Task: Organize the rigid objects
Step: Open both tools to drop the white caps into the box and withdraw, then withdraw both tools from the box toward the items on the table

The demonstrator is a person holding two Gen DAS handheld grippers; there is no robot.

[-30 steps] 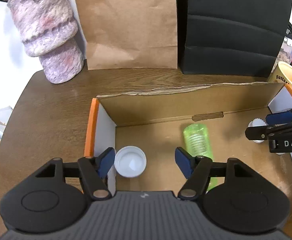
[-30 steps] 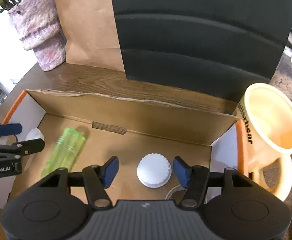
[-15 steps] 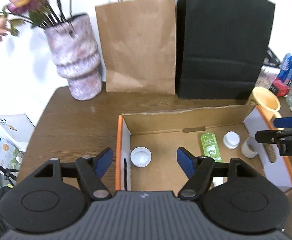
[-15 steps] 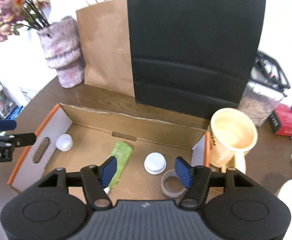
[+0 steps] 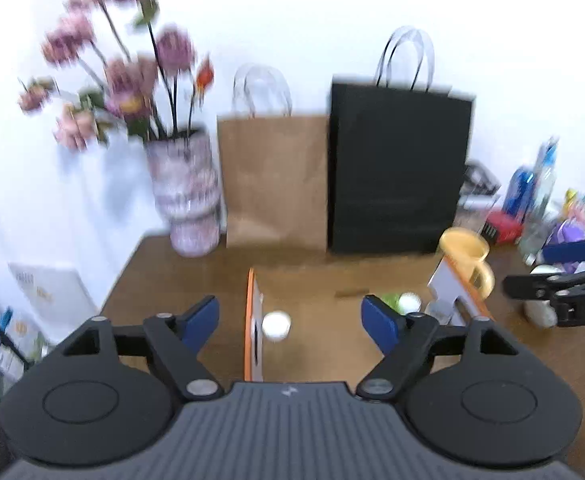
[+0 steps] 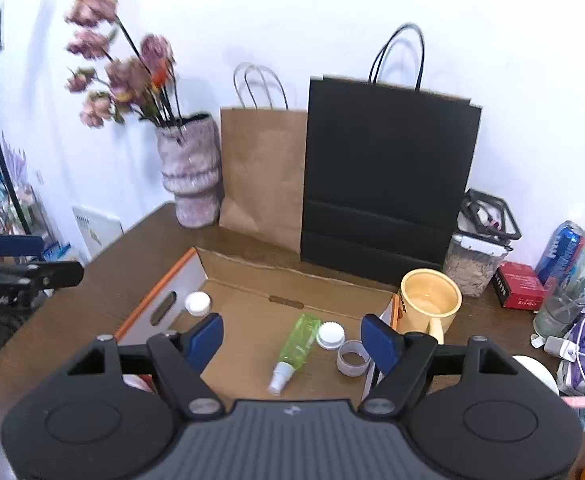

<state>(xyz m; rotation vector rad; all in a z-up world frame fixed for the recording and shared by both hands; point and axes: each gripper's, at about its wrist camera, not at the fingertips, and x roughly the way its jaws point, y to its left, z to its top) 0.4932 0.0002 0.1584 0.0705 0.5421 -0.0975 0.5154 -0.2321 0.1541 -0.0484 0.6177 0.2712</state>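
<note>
An open cardboard box (image 6: pixel 252 276) with orange edges lies on the wooden table. Inside it lie a green spray bottle (image 6: pixel 298 340), a ribbed white cap (image 6: pixel 330 335), a grey ring (image 6: pixel 352 358) and a small white jar (image 6: pixel 197 303). The left wrist view shows the box (image 5: pixel 252 320) and the white jar (image 5: pixel 275 325) too. My left gripper (image 5: pixel 290 322) hangs high above the box, its jaws opening, nothing between them. My right gripper (image 6: pixel 292 336) is also raised over the box, jaws opening and empty.
A vase of pink flowers (image 6: pixel 190 176), a brown paper bag (image 6: pixel 262 176) and a black bag (image 6: pixel 384 176) line the wall. A yellow mug (image 6: pixel 430 300) stands right of the box. Cans, bottles, a red box (image 6: pixel 518 285) and a food jar (image 6: pixel 476 264) crowd the right.
Both grippers have risen and pulled back from the box, which now looks smaller and farther. Both pairs of jaws have spread wider. The items stay in the box.
</note>
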